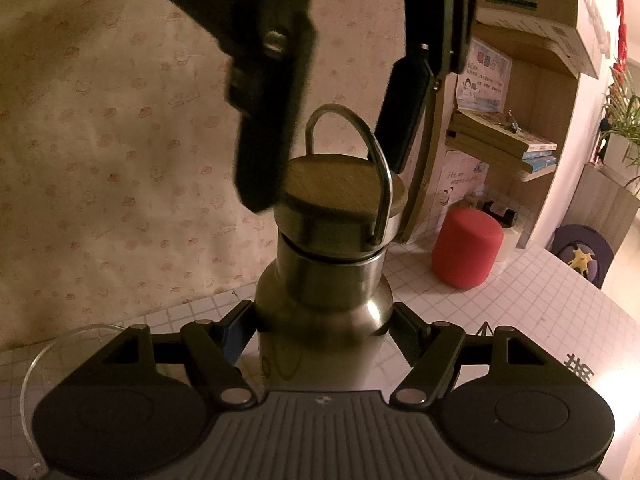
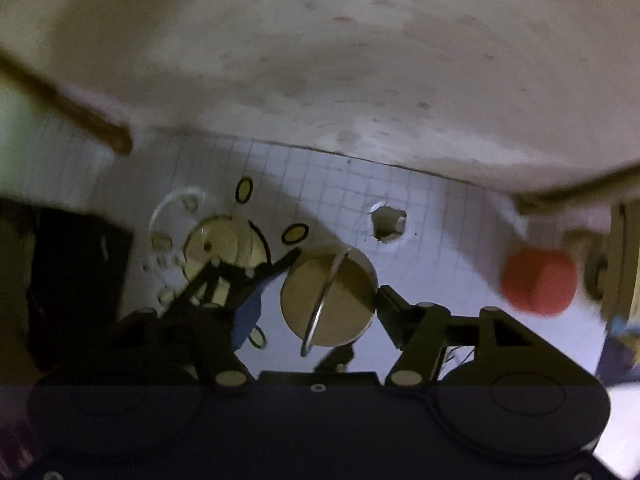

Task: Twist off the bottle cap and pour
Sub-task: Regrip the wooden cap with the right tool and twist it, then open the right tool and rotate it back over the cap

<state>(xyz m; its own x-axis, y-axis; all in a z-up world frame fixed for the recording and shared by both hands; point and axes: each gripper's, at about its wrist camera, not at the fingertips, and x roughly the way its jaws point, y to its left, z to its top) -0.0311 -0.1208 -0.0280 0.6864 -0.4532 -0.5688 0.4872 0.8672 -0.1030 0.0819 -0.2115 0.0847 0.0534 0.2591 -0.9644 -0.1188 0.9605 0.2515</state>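
My left claw (image 1: 322, 332) clamps the body of the upright brushed-steel bottle (image 1: 320, 300) standing on the white gridded bench (image 1: 520, 312). My right claw (image 2: 320, 300) reaches down from above, spread about its round wood-topped cap with a wire loop handle (image 2: 328, 304); I cannot tell whether the pads touch it. A clear glass cup (image 2: 200, 240) stands just beside the bottle.

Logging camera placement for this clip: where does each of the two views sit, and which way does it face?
Left wrist: on the left gripper, facing sideways at the steel bottle it clamps; its own fingers show, and the right gripper above.
Right wrist: on the right gripper, facing down onto the cap; its fingers straddle it.
Shared: bottle cap, red cylinder, tiled table.
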